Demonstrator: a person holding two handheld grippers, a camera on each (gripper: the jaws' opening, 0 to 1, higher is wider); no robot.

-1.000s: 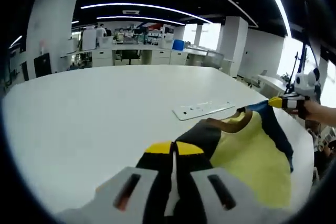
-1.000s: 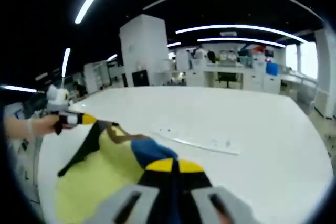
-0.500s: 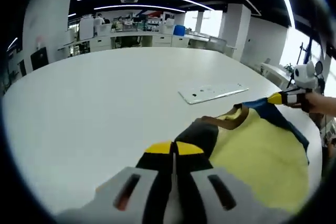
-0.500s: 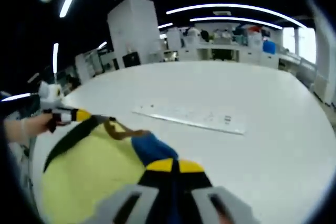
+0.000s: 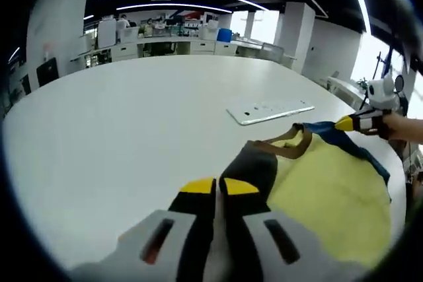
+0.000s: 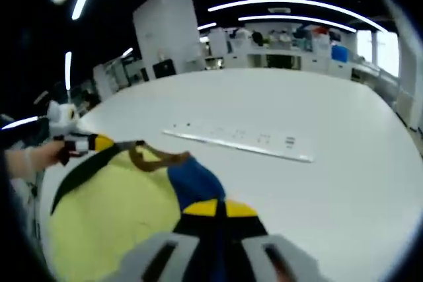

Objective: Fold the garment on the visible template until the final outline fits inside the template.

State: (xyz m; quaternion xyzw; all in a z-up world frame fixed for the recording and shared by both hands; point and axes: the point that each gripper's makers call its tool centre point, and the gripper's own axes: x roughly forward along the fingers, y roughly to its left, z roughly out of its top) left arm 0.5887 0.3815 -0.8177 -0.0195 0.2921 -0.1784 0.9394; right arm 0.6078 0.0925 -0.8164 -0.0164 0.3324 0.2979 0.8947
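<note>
Garment (image 5: 324, 189): pale yellow body, brown neckband, one black sleeve or shoulder and one blue one. It is spread between the two grippers above the near edge of the white table (image 5: 132, 137), stretched fairly flat, neckline towards the table centre. Whether the lower body rests on the table or hangs off its edge cannot be told.

Left gripper view, left to right: bare table surface across the left half. At bottom centre, the left hand-held gripper (image 5: 216, 186), yellow-tipped jaws pressed together on the black shoulder cloth. Right of that, the brown neckband arcs over the yellow panel. Beyond the neckline lies a flat white strip (image 5: 269, 110) with small dark marks, on the table, apart from the cloth. At far right, the right hand-held gripper (image 5: 345, 123) pinches the blue shoulder, with a hand (image 5: 403, 128) behind it.

Right gripper view, left to right: the left hand-held gripper (image 6: 102, 142) at far left, held by a hand (image 6: 33, 158), clamped on the black sleeve edge. The yellow panel (image 6: 112, 209) fills lower left; the neckband sits between the two shoulders. At bottom centre the right hand-held gripper (image 6: 217, 209) is closed on the blue cloth. The white strip (image 6: 241, 143) runs across the middle, just beyond the collar. Bare table to the right.

Background: open office, white pillars, ceiling light strips, desks far off. Nothing lies between the grippers and the garment.
</note>
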